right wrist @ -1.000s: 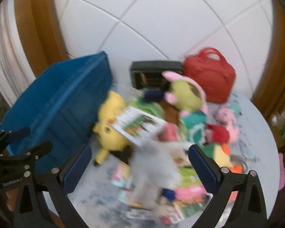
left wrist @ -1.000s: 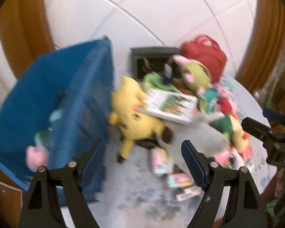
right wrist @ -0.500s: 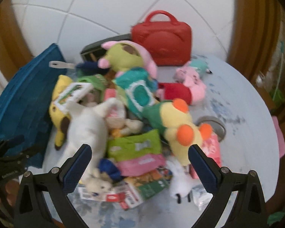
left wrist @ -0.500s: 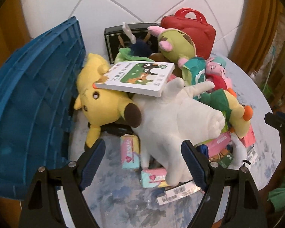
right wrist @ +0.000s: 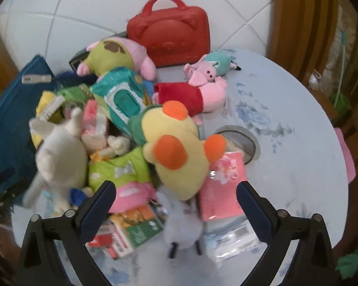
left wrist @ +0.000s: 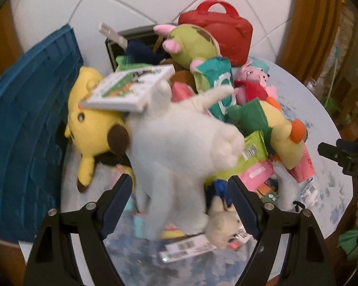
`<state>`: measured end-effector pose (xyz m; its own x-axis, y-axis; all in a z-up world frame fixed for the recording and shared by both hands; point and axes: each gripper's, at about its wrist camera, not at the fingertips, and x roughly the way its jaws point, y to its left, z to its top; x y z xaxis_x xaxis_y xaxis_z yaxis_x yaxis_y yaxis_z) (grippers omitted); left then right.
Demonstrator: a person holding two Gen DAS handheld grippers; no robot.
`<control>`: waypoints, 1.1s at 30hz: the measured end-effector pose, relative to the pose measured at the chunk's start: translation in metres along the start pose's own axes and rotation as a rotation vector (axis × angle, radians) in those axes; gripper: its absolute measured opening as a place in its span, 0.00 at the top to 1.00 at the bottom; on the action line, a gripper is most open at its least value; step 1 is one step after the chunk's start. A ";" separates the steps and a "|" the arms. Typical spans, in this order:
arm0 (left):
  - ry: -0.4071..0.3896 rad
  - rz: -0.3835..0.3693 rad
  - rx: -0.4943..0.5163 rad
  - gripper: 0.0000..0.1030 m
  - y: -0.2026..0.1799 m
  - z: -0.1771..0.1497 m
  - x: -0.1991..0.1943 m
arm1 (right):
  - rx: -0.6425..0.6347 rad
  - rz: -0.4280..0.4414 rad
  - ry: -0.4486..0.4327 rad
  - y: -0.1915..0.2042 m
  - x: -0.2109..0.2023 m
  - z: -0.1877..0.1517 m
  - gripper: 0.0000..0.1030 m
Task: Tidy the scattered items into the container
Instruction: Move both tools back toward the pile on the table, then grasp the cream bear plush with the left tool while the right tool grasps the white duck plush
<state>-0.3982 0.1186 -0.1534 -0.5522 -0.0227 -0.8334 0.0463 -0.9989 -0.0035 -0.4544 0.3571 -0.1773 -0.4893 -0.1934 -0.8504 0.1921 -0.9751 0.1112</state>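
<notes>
Sitting on the desk [right wrist: 286, 143] are 1 blue crate [left wrist: 23, 124], 1 red case [right wrist: 169, 40], 1 book [left wrist: 131, 85], and at least 6 plush toys.

Heaped just right of the blue crate [left wrist: 23, 124]: yellow plush [left wrist: 95, 128] lying beside the crate wall, with a green-and-white book [left wrist: 128, 88] resting tilted on its head. Large white plush [left wrist: 179, 147] sprawled over the middle of the heap. Farther from the crate, yellow duck plush [right wrist: 176, 147] with orange beak, lying above pink tissue pack [right wrist: 222, 186].
</notes>
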 end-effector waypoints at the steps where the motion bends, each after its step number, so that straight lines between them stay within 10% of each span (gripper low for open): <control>1: -0.001 0.012 -0.016 0.20 -0.004 -0.003 0.000 | -0.018 0.011 0.010 -0.004 0.004 -0.001 0.06; 5: 0.001 0.051 -0.119 0.20 -0.019 -0.027 -0.001 | -0.111 0.090 0.049 -0.011 0.015 -0.007 0.43; 16: 0.041 0.091 -0.160 0.20 -0.049 -0.072 0.018 | -0.162 0.223 0.171 -0.014 0.050 -0.048 0.43; 26: 0.088 0.071 -0.144 0.21 -0.054 -0.070 0.064 | -0.160 0.147 0.234 0.000 0.086 -0.060 0.39; 33: 0.080 0.045 -0.099 0.47 -0.052 -0.076 0.059 | -0.140 0.072 0.245 0.004 0.113 -0.066 0.29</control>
<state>-0.3695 0.1723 -0.2442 -0.4800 -0.0604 -0.8752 0.1535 -0.9880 -0.0160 -0.4523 0.3382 -0.3069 -0.2537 -0.2132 -0.9435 0.3427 -0.9319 0.1185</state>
